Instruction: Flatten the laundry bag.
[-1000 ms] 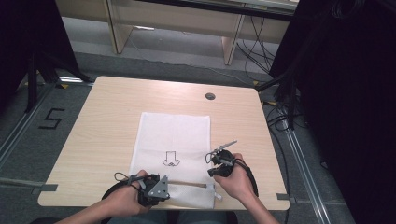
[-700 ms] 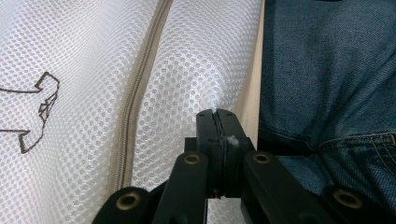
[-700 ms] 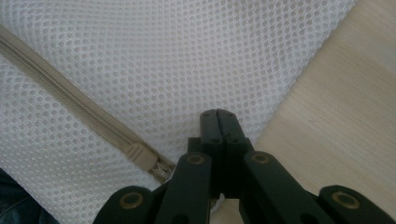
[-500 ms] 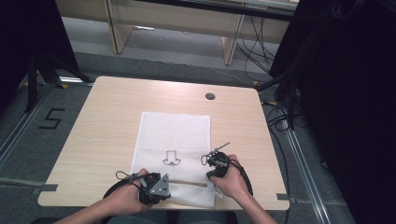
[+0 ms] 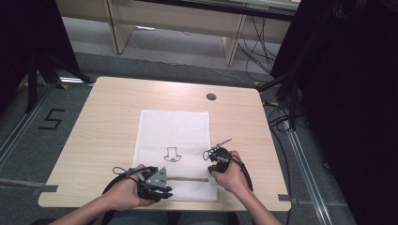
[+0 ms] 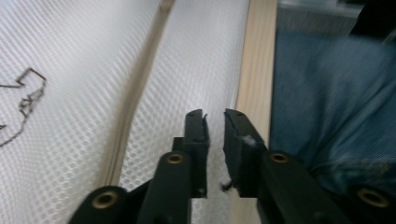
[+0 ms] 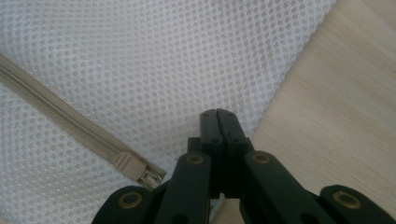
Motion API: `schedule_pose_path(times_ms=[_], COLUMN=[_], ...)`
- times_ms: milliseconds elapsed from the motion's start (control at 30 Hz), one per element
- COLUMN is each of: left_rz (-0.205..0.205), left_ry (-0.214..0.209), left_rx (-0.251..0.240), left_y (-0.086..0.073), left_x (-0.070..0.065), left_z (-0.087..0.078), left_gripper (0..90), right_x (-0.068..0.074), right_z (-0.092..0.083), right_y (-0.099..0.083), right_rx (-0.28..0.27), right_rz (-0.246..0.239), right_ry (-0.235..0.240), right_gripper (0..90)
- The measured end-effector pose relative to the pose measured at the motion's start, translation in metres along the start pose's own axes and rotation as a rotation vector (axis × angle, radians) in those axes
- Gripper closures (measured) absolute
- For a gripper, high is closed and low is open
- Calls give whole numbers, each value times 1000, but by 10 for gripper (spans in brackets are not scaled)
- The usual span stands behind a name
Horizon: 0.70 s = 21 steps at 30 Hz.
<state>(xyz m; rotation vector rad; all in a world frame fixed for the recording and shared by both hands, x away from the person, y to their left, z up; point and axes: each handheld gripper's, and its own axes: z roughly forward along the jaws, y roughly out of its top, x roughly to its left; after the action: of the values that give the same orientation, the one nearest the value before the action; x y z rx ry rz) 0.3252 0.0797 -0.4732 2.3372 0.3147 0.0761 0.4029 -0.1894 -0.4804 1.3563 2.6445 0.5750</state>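
Note:
A white mesh bag (image 5: 173, 136) lies flat on the wooden table (image 5: 108, 122), with a small black drawing (image 5: 172, 154) printed on it. Its beige zipper (image 5: 187, 179) runs along the near end. My left gripper (image 5: 162, 187) rests at the bag's near left corner. In the left gripper view the left gripper (image 6: 215, 116) has a narrow gap between its jaws, nothing in it, beside the zipper (image 6: 140, 84). My right gripper (image 5: 212, 168) sits at the bag's near right edge. In the right gripper view the right gripper (image 7: 218, 114) is shut over the mesh (image 7: 163, 56), just right of the zipper pull (image 7: 128, 164).
A round cable hole (image 5: 211, 96) sits at the table's far right. The table's near edge (image 6: 257, 70) is close beside the left jaws, with the person's blue trousers (image 6: 327, 93) beyond it. Bare wood (image 7: 327, 93) lies right of the bag.
My right gripper has shifted slightly left over the bag's right edge. The left gripper has hardly moved.

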Motion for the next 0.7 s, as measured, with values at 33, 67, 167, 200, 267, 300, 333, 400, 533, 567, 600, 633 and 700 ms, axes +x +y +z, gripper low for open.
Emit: schedule_pose_path(times_ms=[33,67,167,200,267,300,333,400,533,567,600,633,700], left_rz=[-31,-63,-110,-160,-200,-208,-189,-156,-133,-122,-122,-114,-116], left_ry=[17,44,167,174,162,158,163,166,171,187,187,180,180], left_rx=[-47,-69,-27,0,-22,-9,10,85,166,188,188,208,207], left_y=[-1,-3,-18,-29,-32,-34,-35,-37,-42,-44,-44,-44,-44], left_x=[4,9,29,39,41,43,45,46,45,43,43,43,43], left_z=[-9,-17,-35,-40,-39,-38,-37,-34,-26,-22,-22,-21,-20], left_gripper=[732,727,779,823,831,833,832,834,840,845,846,848,848], right_x=[0,2,5,11,12,14,16,17,17,17,17,18,17], right_z=[-1,-8,-13,-17,-17,-18,-19,-18,-15,-14,-14,-14,-13], right_y=[-1,-3,-7,-13,-16,-19,-22,-25,-28,-28,-28,-28,-28], right_rx=[-7,-33,-51,-35,-36,-30,-16,-7,16,22,22,37,32], right_rz=[12,-4,-11,0,-15,-17,-7,-20,-21,-19,-19,3,-19], right_ry=[0,1,5,8,10,12,9,5,8,7,7,1,7], right_gripper=[900,900,900,900,900,900,900,900,900,900,900,900,900])
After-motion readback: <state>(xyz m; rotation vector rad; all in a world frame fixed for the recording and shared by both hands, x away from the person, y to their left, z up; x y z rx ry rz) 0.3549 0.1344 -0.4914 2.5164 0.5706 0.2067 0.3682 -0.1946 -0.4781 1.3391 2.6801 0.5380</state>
